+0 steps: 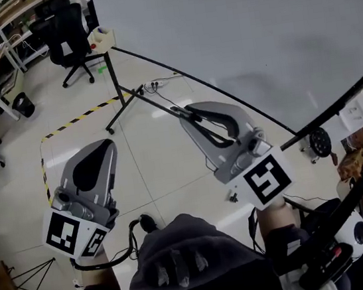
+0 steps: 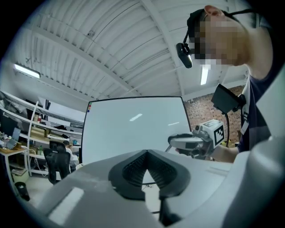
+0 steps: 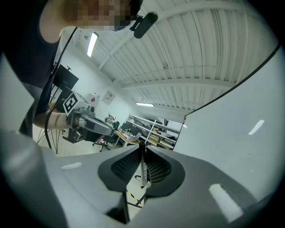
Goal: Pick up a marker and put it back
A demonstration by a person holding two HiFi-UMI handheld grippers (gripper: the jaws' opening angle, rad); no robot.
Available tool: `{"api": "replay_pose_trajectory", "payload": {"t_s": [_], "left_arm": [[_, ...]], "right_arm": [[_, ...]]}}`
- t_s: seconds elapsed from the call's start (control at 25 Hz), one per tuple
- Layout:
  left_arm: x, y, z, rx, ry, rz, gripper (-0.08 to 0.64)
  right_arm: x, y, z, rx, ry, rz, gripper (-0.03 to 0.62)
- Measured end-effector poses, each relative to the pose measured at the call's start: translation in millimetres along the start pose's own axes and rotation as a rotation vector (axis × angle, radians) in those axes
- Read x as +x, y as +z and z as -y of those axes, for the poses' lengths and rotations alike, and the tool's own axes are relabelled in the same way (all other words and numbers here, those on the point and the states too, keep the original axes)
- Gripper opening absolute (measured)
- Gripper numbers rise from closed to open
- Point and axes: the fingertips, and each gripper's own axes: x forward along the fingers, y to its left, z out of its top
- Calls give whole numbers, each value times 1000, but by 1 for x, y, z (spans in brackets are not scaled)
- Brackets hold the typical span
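My right gripper [image 1: 187, 111] [image 3: 142, 149] is shut on a thin grey marker [image 3: 143, 168], which stands upright between its pads in the right gripper view. It points level toward the lower edge of the big whiteboard [image 1: 240, 39]. My left gripper [image 1: 106, 145] [image 2: 146, 152] hangs over the floor to the left with its jaws together and nothing between them. Each gripper shows in the other's view: the right one [image 2: 189, 142] in front of the whiteboard [image 2: 133, 124], the left one [image 3: 89, 124] at the left. A small cream box [image 1: 101, 38] sits at the whiteboard's corner.
The whiteboard's black stand legs [image 1: 125, 98] spread over the tiled floor, with a power strip [image 1: 153, 84] beside them. A black office chair [image 1: 65, 33] and desks are at the back left. Yellow-black tape [image 1: 77, 121] marks the floor. A tripod [image 1: 33, 282] stands at lower left.
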Motion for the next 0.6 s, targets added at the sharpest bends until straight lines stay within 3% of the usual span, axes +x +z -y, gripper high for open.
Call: {"api": "replay_pose_trajectory", "payload": {"t_s": [0.24, 0.6], "left_arm": [[7, -4, -11, 15, 27, -38, 6], [-4, -1, -22, 18, 61, -24, 6]], "right_arm": [[12, 0, 9, 17, 12, 9, 43], [17, -4, 2, 31, 23, 18, 43]]}}
